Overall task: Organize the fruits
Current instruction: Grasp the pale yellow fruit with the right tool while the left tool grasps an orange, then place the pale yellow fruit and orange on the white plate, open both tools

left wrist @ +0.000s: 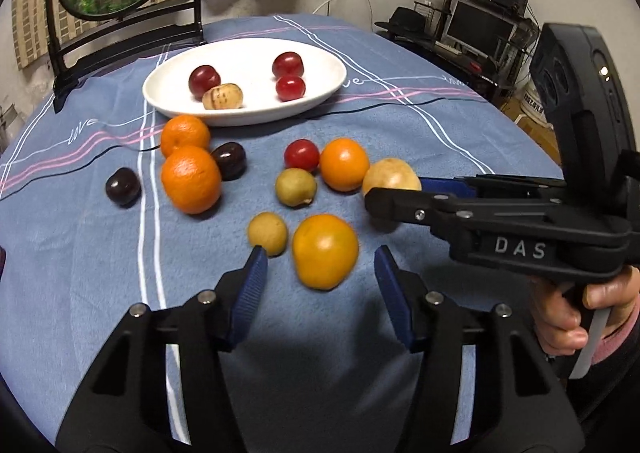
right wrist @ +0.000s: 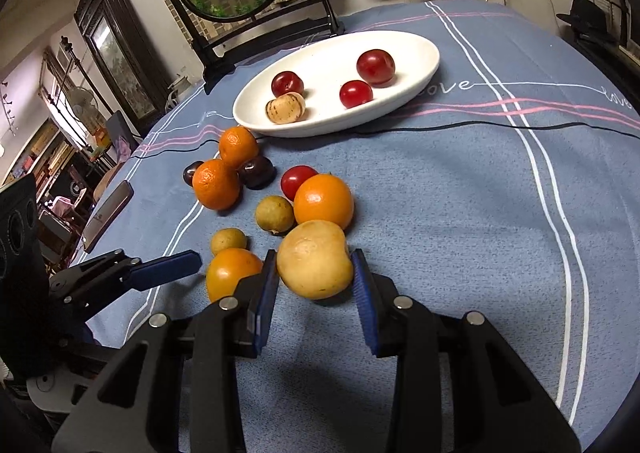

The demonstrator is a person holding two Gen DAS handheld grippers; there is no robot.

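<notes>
Now the right gripper (right wrist: 314,265) is clenched on a pale yellow fruit (right wrist: 314,259), its blue pads pressing both sides, and this fruit rests on the blue tablecloth (right wrist: 460,213) just beside an orange (right wrist: 324,199); the left gripper (left wrist: 320,259) stands released around an orange-yellow fruit (left wrist: 325,249), with a gap between each pad and the fruit, and a small tan fruit (left wrist: 267,233) lies just beside its left finger. Farther back, the white plate (left wrist: 320,61) holds three red plums and one striped beige fruit (left wrist: 222,96); other oranges, dark plums and a greenish fruit (left wrist: 295,186) lie loose on the cloth between the plate and the grippers.
</notes>
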